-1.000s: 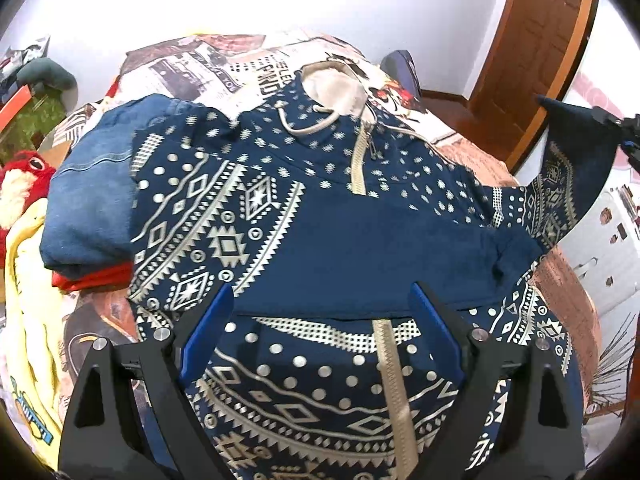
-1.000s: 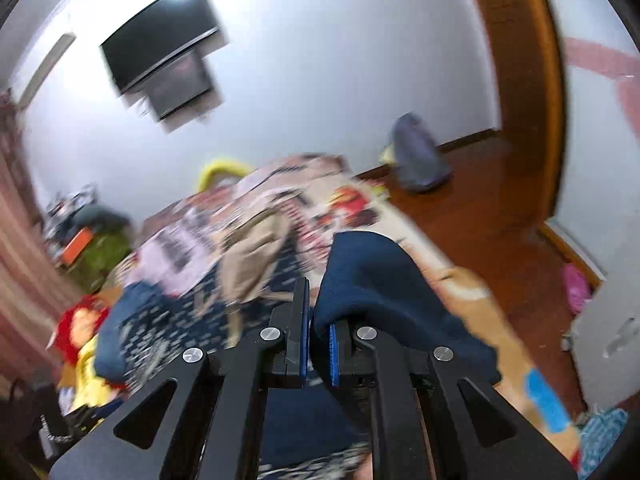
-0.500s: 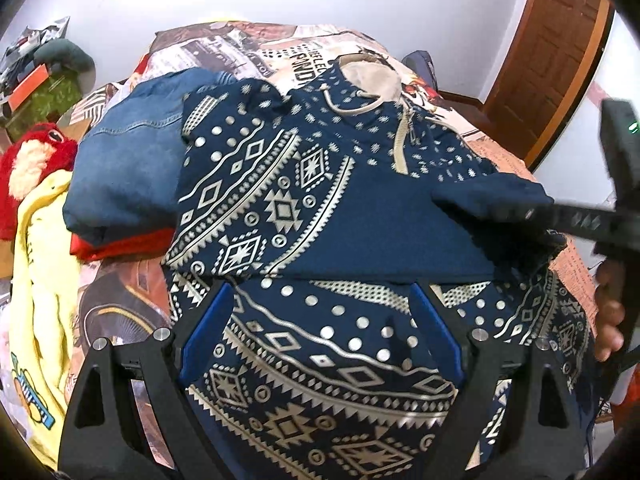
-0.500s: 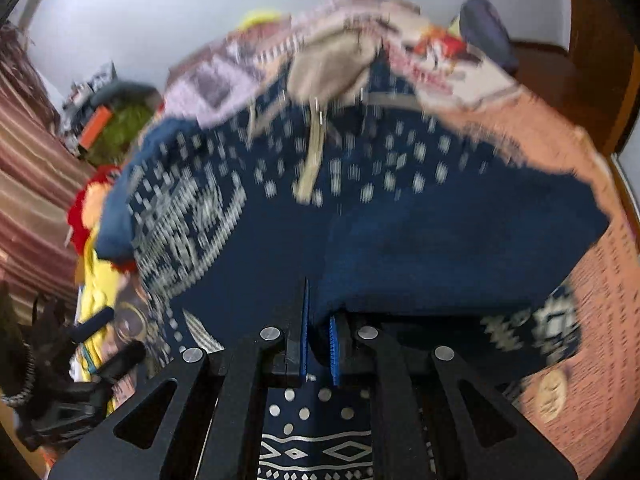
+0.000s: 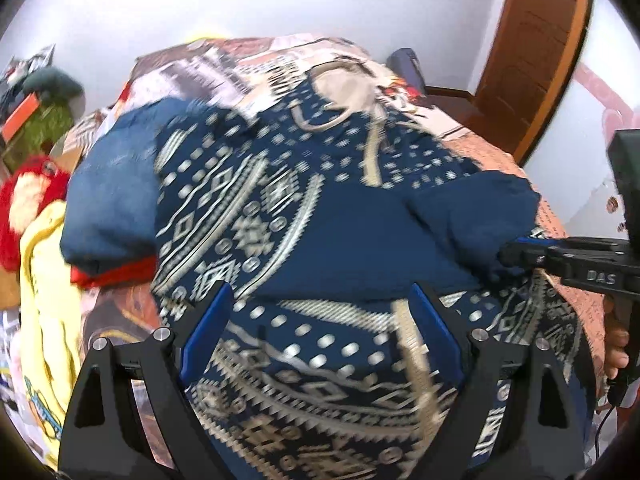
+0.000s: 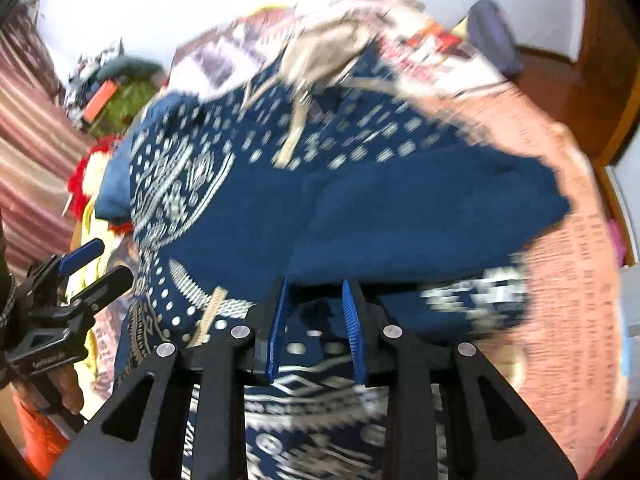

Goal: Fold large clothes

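A navy hoodie (image 5: 248, 216) with cream geometric print lies face up on the bed, its hood at the far end. Its right sleeve (image 6: 420, 216) is folded inside out across the chest (image 5: 460, 208). My right gripper (image 6: 315, 292) sits low at the sleeve's near edge. Its jaws are opening and the pads are clear of the cloth, with only the hoodie's front showing below the gap. It comes in from the right in the left wrist view (image 5: 516, 250). My left gripper (image 5: 320, 300) hovers wide open over the hoodie's lower front, holding nothing, and shows at the left edge (image 6: 104, 264).
Folded jeans (image 5: 108, 200) on a red garment (image 5: 116, 276) lie left of the hoodie, beside a yellow garment (image 5: 44, 280) and a red plush toy (image 5: 24, 200). The orange bedspread (image 6: 560, 240) is bare at the right. A wooden door (image 5: 540, 52) stands beyond.
The right gripper came down from head height, carrying the sleeve across the hoodie's chest, and its jaws have parted off the cloth. The left gripper stayed open over the lower front.
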`<state>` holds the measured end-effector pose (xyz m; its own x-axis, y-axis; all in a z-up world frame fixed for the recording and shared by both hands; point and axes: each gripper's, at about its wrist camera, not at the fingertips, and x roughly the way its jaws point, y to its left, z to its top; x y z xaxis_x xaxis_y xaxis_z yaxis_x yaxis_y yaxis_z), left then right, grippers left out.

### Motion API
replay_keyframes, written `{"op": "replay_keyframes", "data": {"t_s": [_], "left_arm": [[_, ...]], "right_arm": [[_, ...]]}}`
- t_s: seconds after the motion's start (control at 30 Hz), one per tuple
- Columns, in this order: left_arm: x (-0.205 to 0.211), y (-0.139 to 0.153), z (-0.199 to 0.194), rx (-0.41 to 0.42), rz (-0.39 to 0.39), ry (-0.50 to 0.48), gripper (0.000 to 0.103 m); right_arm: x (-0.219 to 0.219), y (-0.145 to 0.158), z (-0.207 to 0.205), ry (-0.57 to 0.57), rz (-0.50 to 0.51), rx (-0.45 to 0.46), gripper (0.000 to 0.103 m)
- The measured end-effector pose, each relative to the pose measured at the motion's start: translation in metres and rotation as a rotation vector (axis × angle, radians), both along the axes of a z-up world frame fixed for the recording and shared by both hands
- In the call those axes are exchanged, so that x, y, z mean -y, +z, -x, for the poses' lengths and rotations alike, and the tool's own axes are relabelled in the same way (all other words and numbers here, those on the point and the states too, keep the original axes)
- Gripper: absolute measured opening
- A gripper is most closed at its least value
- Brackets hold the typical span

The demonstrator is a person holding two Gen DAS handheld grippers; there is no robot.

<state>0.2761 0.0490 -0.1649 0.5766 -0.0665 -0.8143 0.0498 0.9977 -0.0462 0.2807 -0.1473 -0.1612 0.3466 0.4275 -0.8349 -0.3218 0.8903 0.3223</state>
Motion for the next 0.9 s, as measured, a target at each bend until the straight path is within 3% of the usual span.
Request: {"op": "replay_keyframes", "data": {"t_s": [0.23,0.37,0.6,0.9], "left_arm": [[0.067,0.02,-0.027,0.034,-0.016,-0.165,0.089],[0.113,0.021,-0.049,0.023,-0.027,-0.269,0.089],[0.192,-0.007,-0.087,-0.054,-0.071,-0.436,0.089],[0.245,-0.053,-0.122,-0.203,0.038,-0.508,0.084]], "right_arm": [[0.076,0.029,0.006,-0.184,0.049,0.14,0.03],[0.113,0.031,0.01,-0.276,0.096,0.172,0.03],[0.147,0.012,0.011,-0.375,0.099,0.124,0.03],[0.164,-0.011,0.009,-0.408,0.076,0.044,0.03]]}}
